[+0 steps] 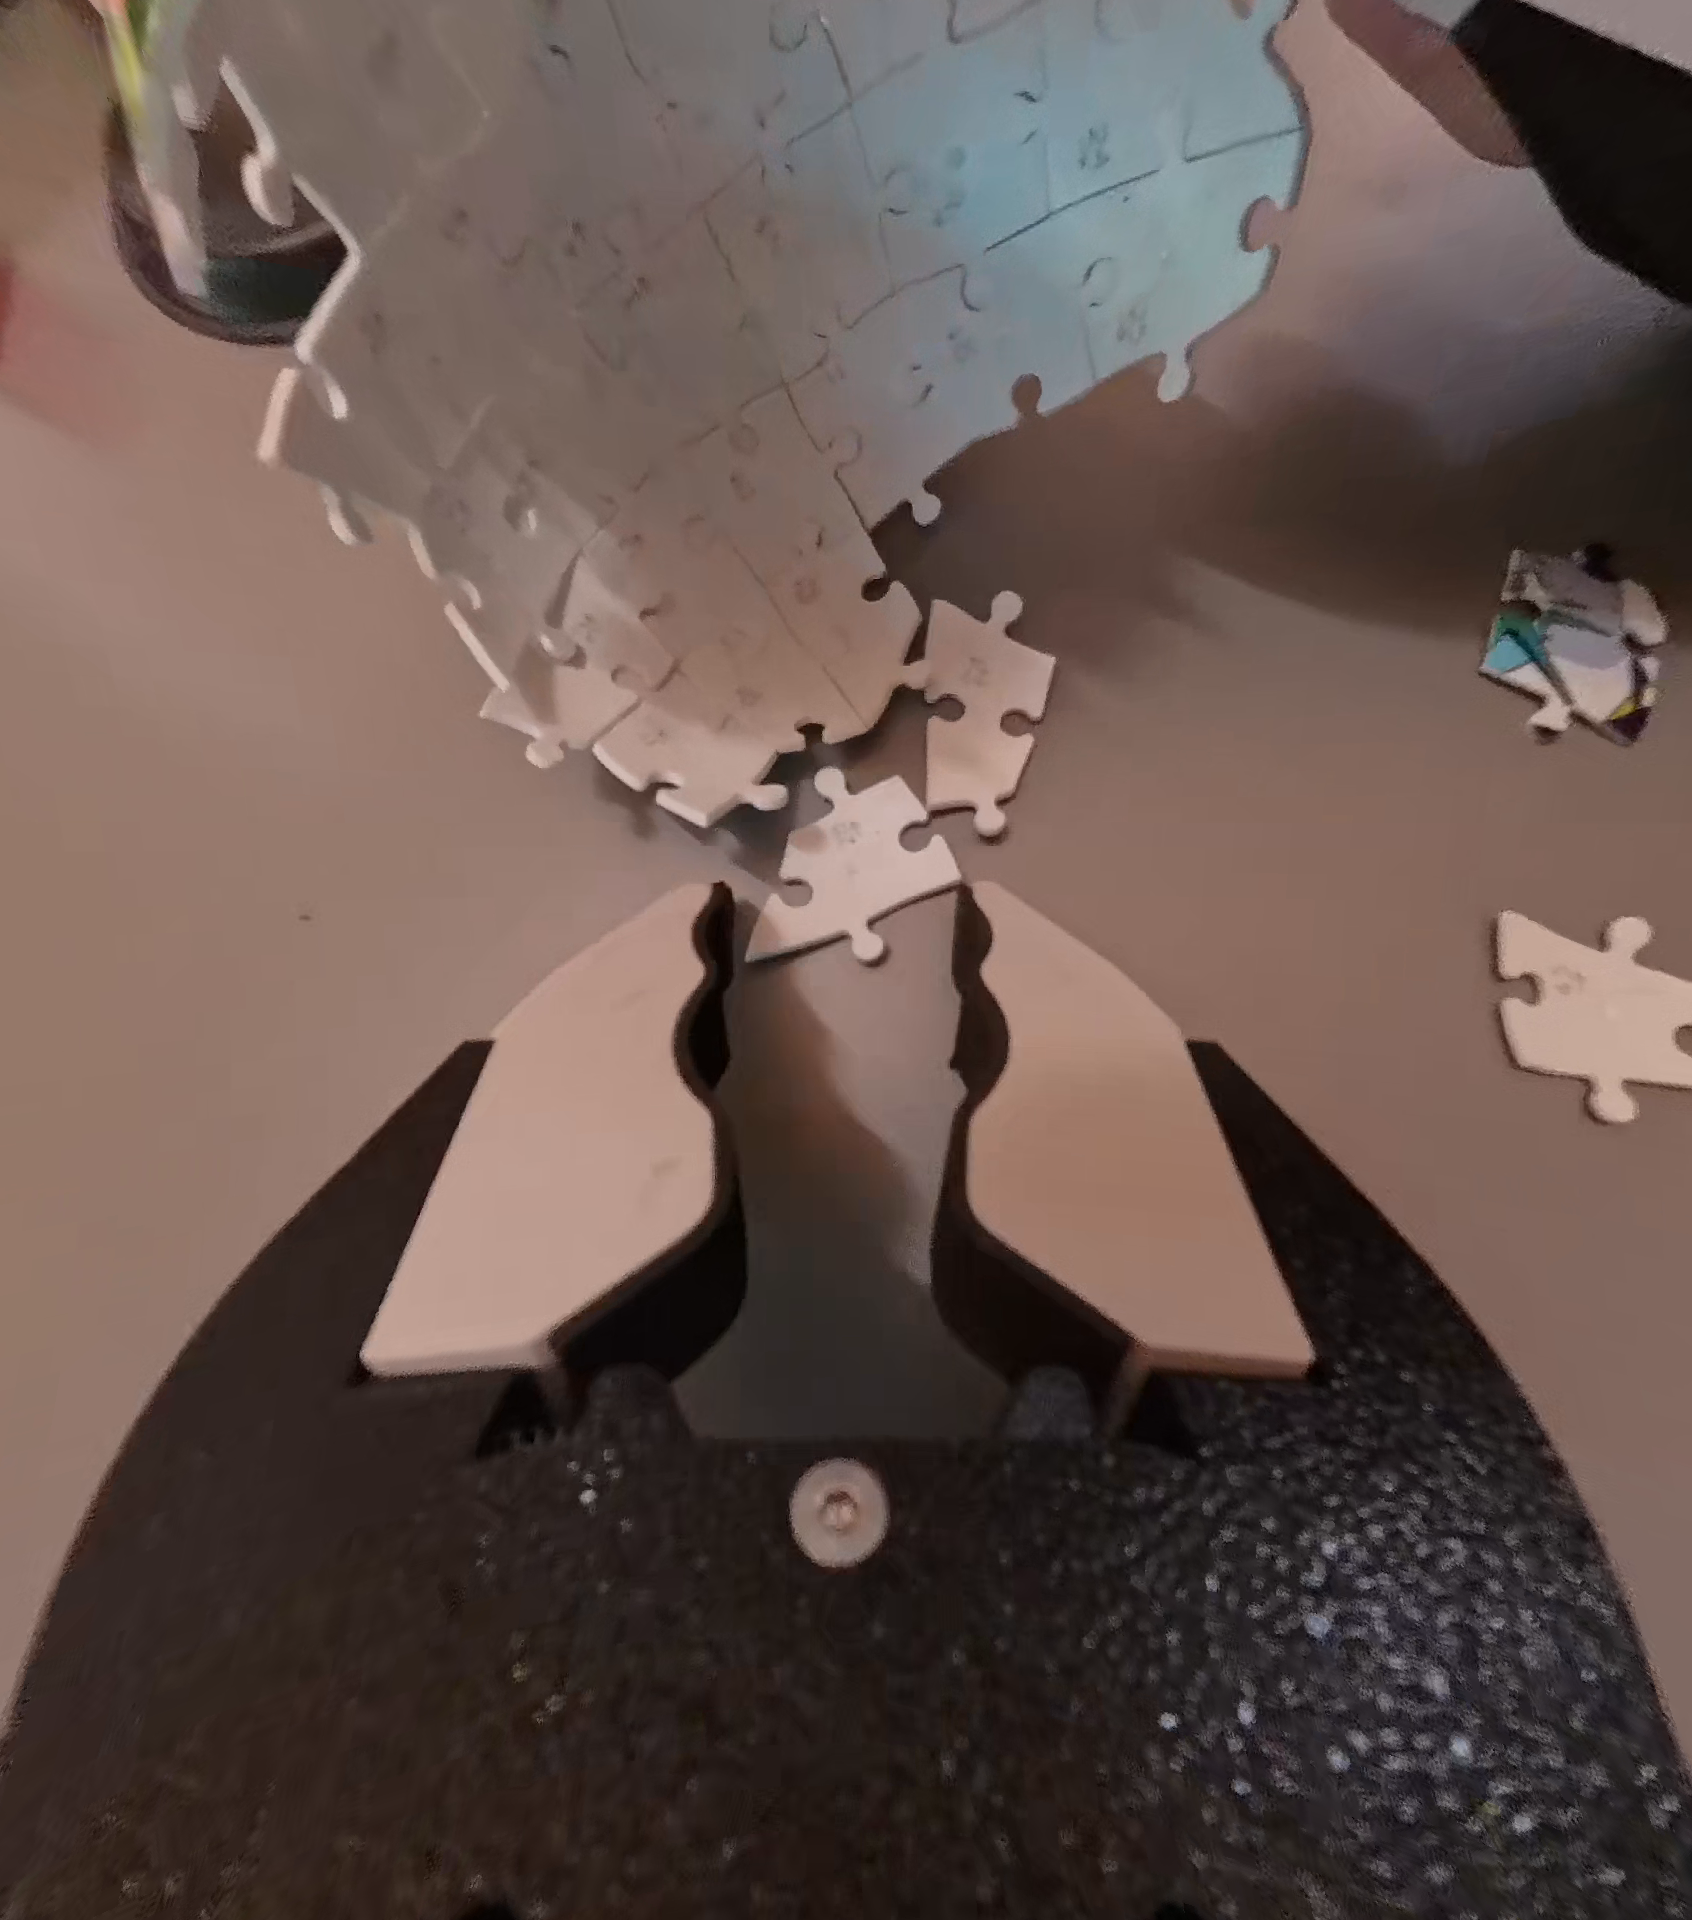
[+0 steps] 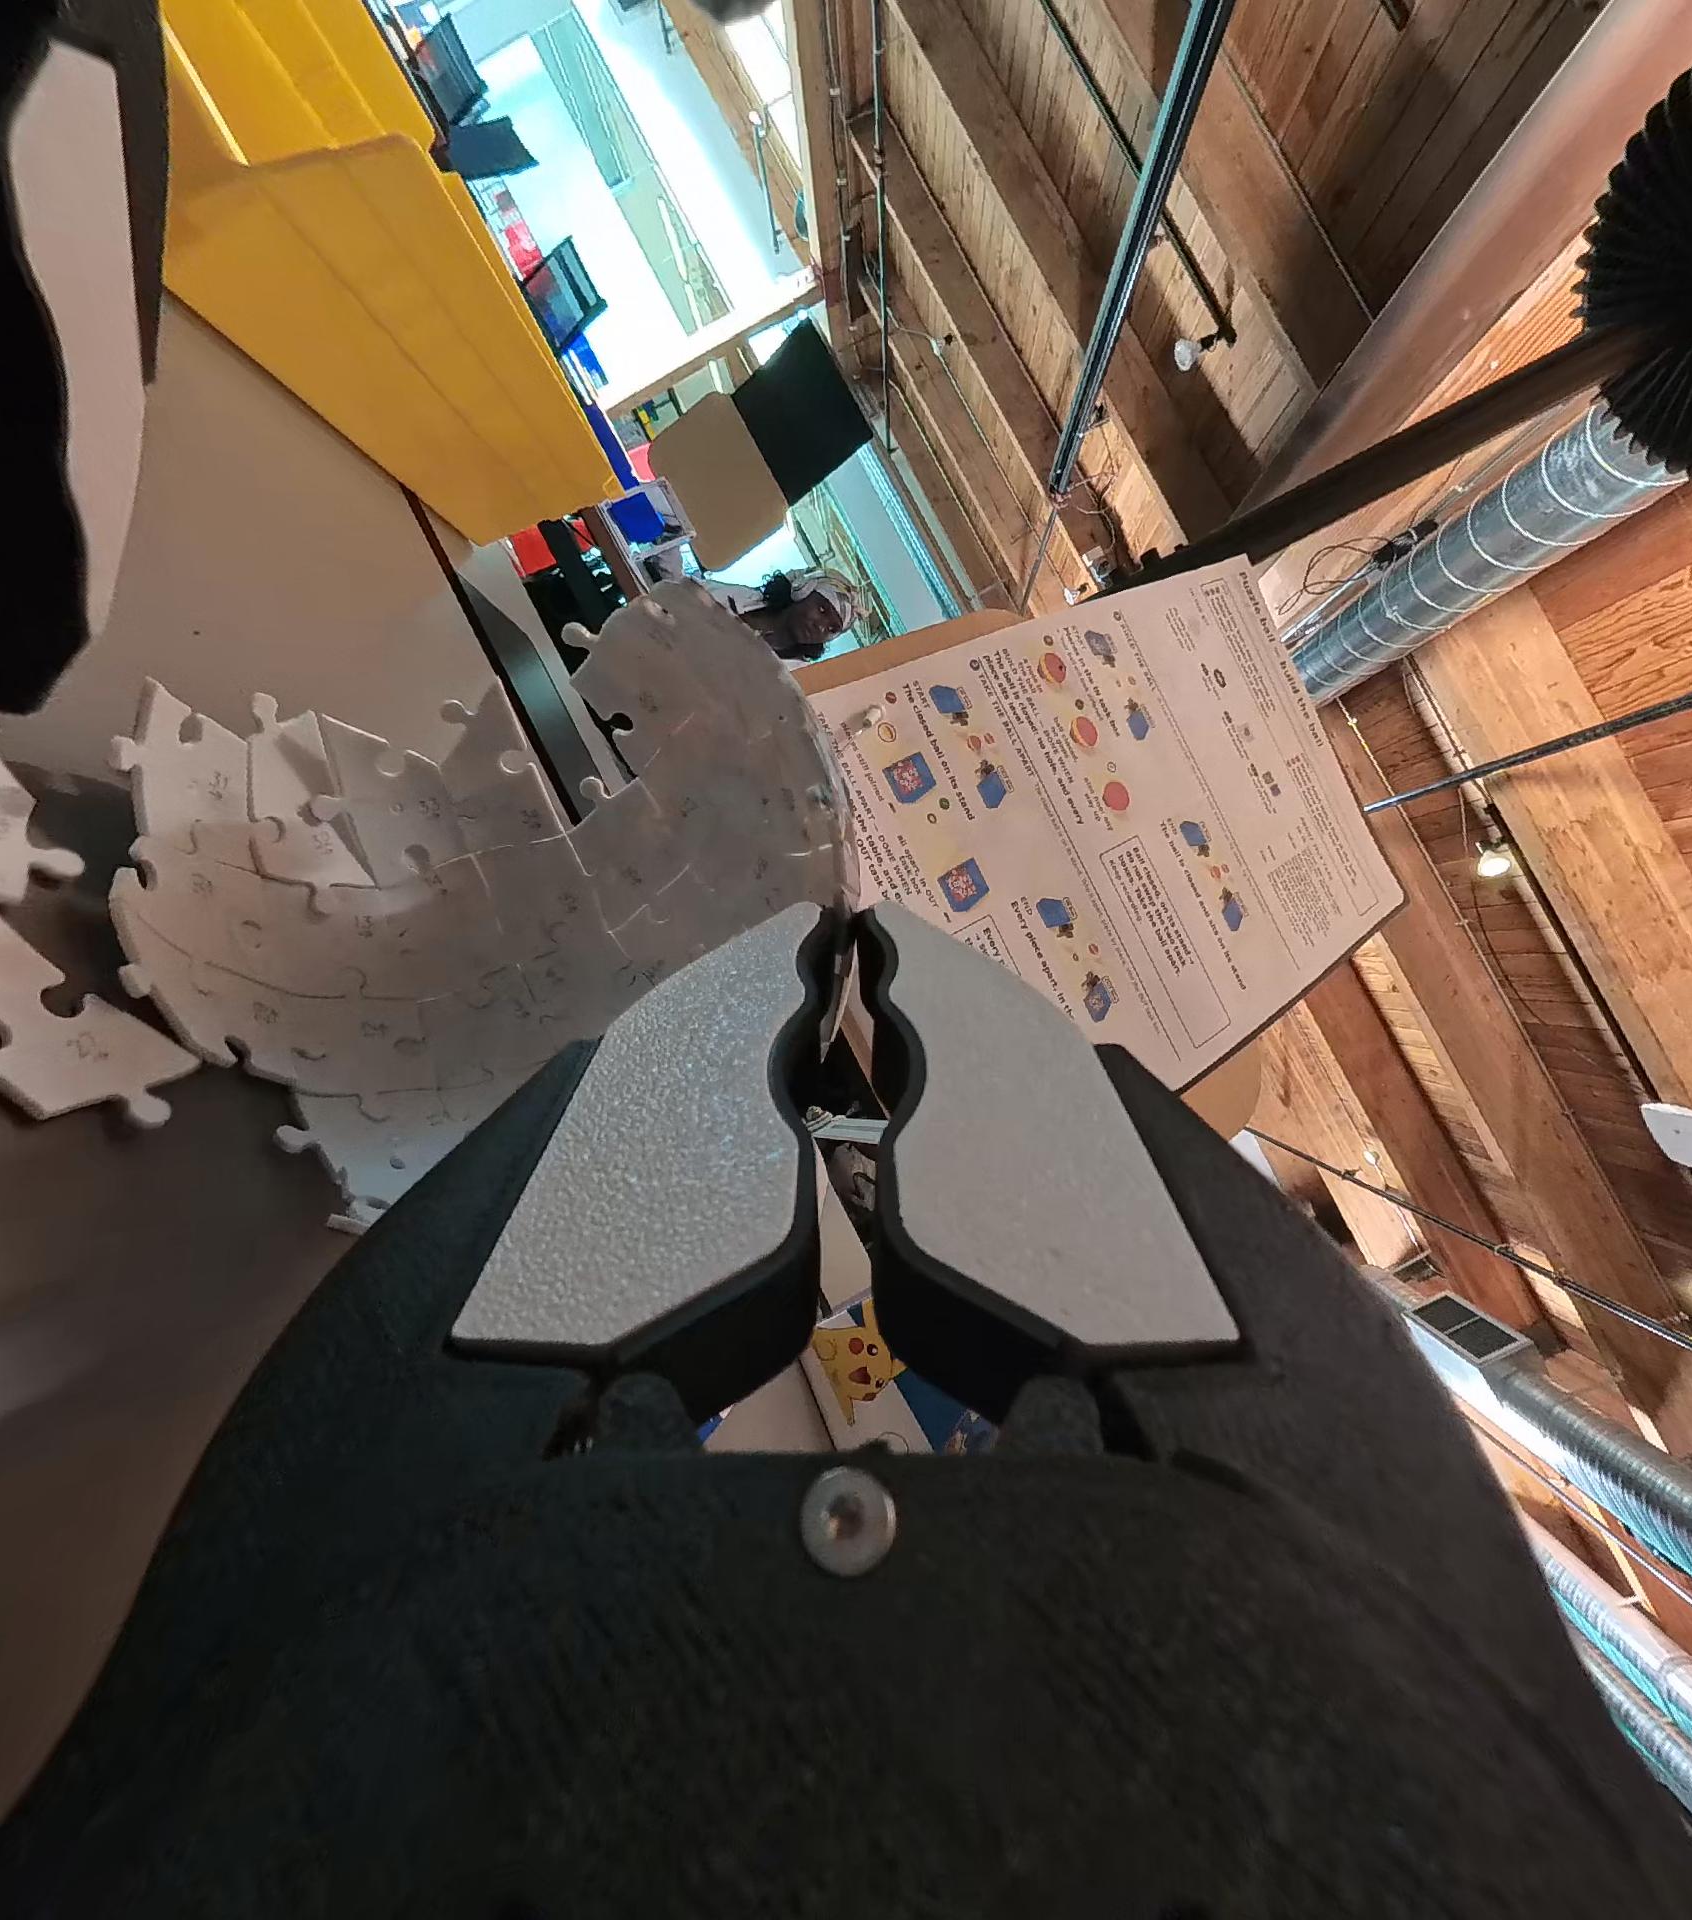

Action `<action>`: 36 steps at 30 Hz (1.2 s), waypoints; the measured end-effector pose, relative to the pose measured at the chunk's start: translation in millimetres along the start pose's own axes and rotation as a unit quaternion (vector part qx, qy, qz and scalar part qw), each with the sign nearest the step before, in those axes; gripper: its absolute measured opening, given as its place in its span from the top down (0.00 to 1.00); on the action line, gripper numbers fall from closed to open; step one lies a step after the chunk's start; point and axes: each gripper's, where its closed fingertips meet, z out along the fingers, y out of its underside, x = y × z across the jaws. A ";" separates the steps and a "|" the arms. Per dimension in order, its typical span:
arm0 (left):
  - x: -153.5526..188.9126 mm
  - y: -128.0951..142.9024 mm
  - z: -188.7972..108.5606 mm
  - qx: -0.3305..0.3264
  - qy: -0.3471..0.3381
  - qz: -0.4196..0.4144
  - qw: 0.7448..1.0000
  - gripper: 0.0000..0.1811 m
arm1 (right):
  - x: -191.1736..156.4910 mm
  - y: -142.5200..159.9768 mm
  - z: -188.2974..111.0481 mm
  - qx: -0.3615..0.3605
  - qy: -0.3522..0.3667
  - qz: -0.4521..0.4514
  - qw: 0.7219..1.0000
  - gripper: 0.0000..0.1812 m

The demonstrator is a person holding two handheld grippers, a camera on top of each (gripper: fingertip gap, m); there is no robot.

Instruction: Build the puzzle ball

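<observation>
On the grey tabletop lay loose puzzle pieces: two white ones touching the curved puzzle shell, one white piece and a printed piece toward the right edge. A dark cup stood behind the shell. The left gripper was held apart, a white piece just between its tips. The right gripper was pressed together on the shell's rim, before an instruction sheet.

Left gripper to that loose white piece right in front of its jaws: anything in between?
Nothing visible. The left gripper is open, and the loose piece lies on the bare table just ahead of its tips. The partly built shell hangs just beyond that piece, and another piece lies beside it, so there is little margin past it.
</observation>
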 end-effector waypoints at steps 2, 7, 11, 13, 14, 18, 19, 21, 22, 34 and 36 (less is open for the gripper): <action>2.8 0.5 1.3 -0.009 0.023 -0.026 0.999 0.81 | 0.5 1.3 0.2 -0.002 0.000 0.002 1.000 0.98; 3.2 3.5 -1.5 -0.019 0.005 -0.051 0.998 0.88 | 0.9 2.8 0.6 -0.004 0.000 0.006 1.000 0.98; 7.6 5.6 -4.1 -0.020 -0.010 -0.068 0.997 0.90 | 1.1 3.3 0.8 -0.005 0.000 0.007 1.000 0.98; 11.8 6.9 -5.8 -0.024 -0.014 -0.069 0.997 0.91 | 1.2 3.3 0.7 -0.005 0.000 0.007 1.000 0.98; 13.8 7.6 -6.8 -0.026 -0.017 -0.072 0.997 0.91 | 1.3 3.3 0.6 -0.005 0.000 0.006 1.000 0.98; 21.3 4.1 -13.0 -0.010 -0.034 -0.101 0.994 0.91 | 1.1 2.7 0.4 -0.005 0.000 0.004 1.000 0.98; 21.0 -1.1 -15.8 0.004 -0.045 -0.115 0.992 0.97 | 1.1 2.7 0.2 -0.005 0.001 0.004 1.000 0.98; 19.3 -16.8 -22.1 0.047 -0.070 -0.152 0.985 1.00 | 1.1 2.8 0.1 -0.007 0.002 0.005 1.000 0.98; 18.3 -24.9 -24.7 0.069 -0.082 -0.171 0.979 1.00 | 1.1 2.9 -0.1 -0.008 0.002 0.005 1.000 0.98; -49.9 -54.2 -64.6 0.125 -0.238 -0.038 0.962 0.77 | 2.0 7.6 -5.3 -0.026 0.007 0.014 1.000 0.98; -57.3 -55.5 -60.9 0.106 -0.241 0.010 0.965 0.73 | 2.5 9.5 -5.2 -0.030 0.009 0.018 0.999 0.98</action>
